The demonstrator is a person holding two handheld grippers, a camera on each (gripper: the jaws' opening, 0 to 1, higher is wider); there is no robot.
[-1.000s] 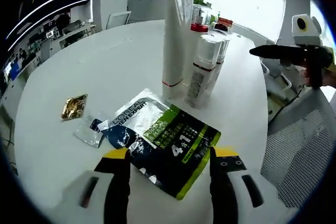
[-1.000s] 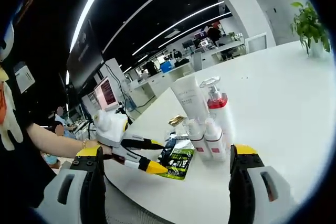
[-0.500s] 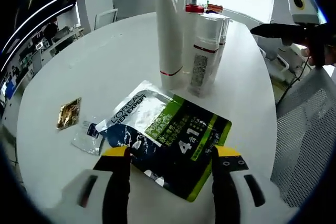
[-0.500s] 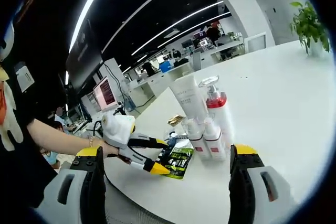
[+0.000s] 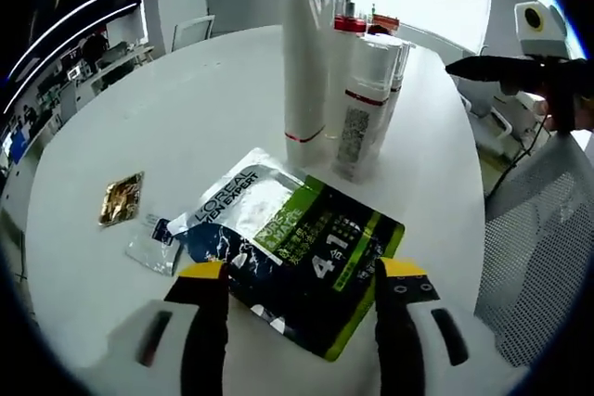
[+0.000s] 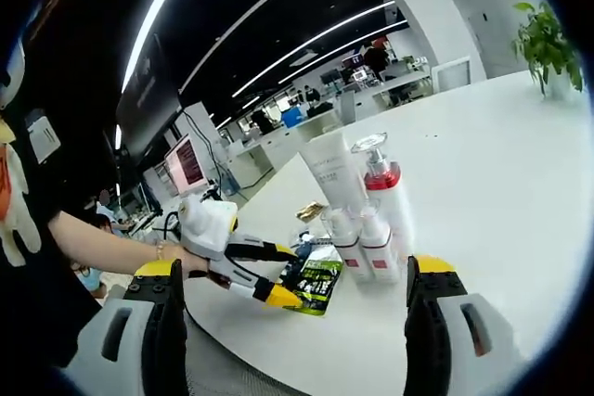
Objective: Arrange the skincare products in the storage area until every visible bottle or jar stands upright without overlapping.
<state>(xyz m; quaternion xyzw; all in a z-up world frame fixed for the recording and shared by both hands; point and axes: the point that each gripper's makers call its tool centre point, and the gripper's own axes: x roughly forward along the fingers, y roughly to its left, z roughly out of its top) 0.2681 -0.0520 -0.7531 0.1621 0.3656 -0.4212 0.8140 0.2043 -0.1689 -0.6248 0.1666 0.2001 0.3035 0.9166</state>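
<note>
A dark L'Oreal Men Expert pouch point(image 5: 297, 248) lies flat on the round white table point(image 5: 186, 118). My left gripper point(image 5: 302, 271) is open, its yellow-tipped jaws standing either side of the pouch's near edge. Behind the pouch stand a tall white tube point(image 5: 311, 44), a red-collared pump bottle point(image 5: 348, 20) and white spray bottles point(image 5: 367, 104), all upright and close together. My right gripper point(image 6: 295, 268) is open and held back from the table. In its view the left gripper point(image 6: 277, 273) reaches the pouch point(image 6: 317, 280) beside the tube point(image 6: 334, 173), the pump bottle point(image 6: 385, 192) and two small bottles point(image 6: 362, 243).
A gold sachet point(image 5: 121, 199) and a small clear sachet point(image 5: 153, 243) lie left of the pouch. A mesh chair point(image 5: 538, 257) stands at the table's right edge, with the right gripper point(image 5: 506, 67) above it. A potted plant point(image 6: 548, 39) stands at the far side.
In the right gripper view the left gripper has come forward, so its jaws now flank the pouch's edge. The bottles and sachets have stayed put.
</note>
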